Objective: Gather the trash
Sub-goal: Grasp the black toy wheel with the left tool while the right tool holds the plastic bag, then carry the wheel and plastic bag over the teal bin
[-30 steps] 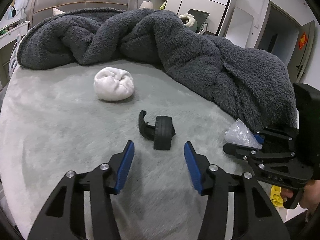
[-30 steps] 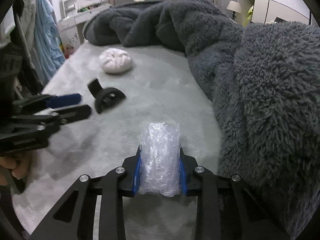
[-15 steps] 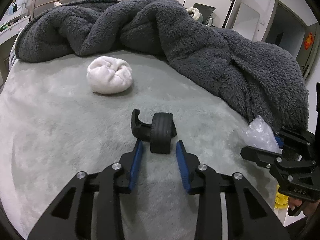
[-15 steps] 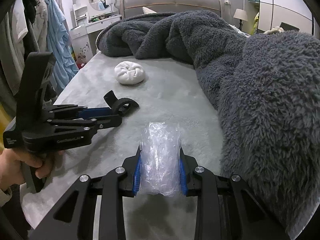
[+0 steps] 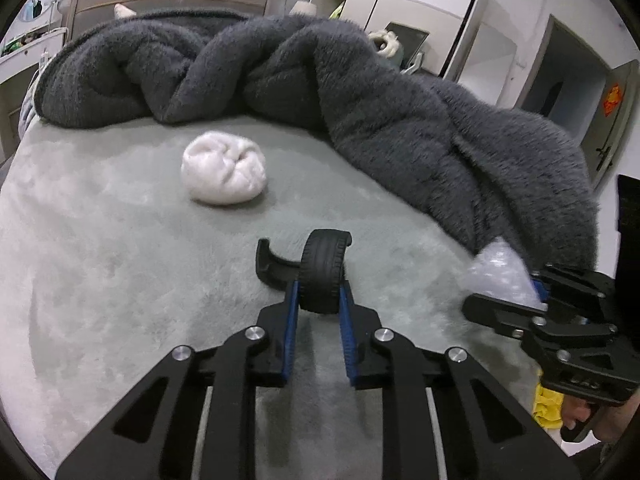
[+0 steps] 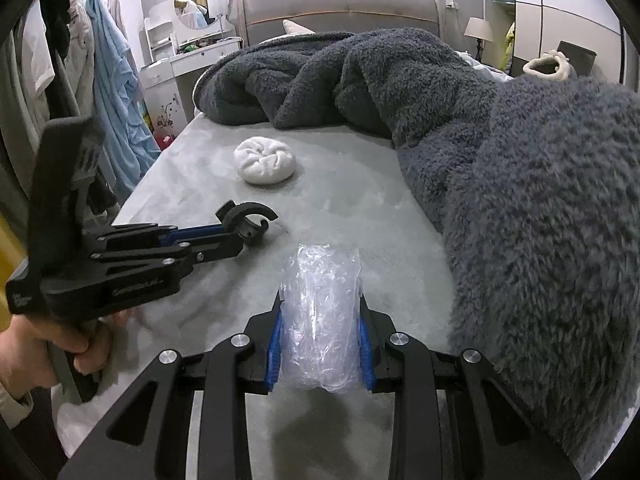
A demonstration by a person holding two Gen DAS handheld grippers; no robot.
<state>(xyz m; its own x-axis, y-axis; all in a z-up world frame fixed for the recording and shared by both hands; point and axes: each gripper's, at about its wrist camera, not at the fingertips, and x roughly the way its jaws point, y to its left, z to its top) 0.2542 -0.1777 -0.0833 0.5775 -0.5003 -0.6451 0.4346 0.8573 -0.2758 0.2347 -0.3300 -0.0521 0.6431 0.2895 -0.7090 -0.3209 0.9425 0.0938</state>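
Note:
A black rubber wheel with a curved black bracket (image 5: 322, 270) lies on the grey bed cover. My left gripper (image 5: 319, 292) is shut on the wheel, blue pads against both its sides; it also shows in the right wrist view (image 6: 244, 232). My right gripper (image 6: 320, 312) is shut on a crumpled clear plastic wrap (image 6: 320, 316) and holds it above the bed; the wrap shows at the right in the left wrist view (image 5: 500, 276). A white crumpled wad (image 5: 224, 174) lies further back on the bed, also in the right wrist view (image 6: 265, 161).
A thick dark grey fleece blanket (image 5: 400, 120) is heaped across the back and right of the bed (image 5: 100, 260). A padded headboard (image 6: 340, 12) stands behind. Clothes (image 6: 116, 100) hang at the left beside a white dresser with a round mirror (image 6: 202, 0).
My left gripper moved forward and closed on the black wheel. My right gripper kept its hold on the plastic wrap and rose a little.

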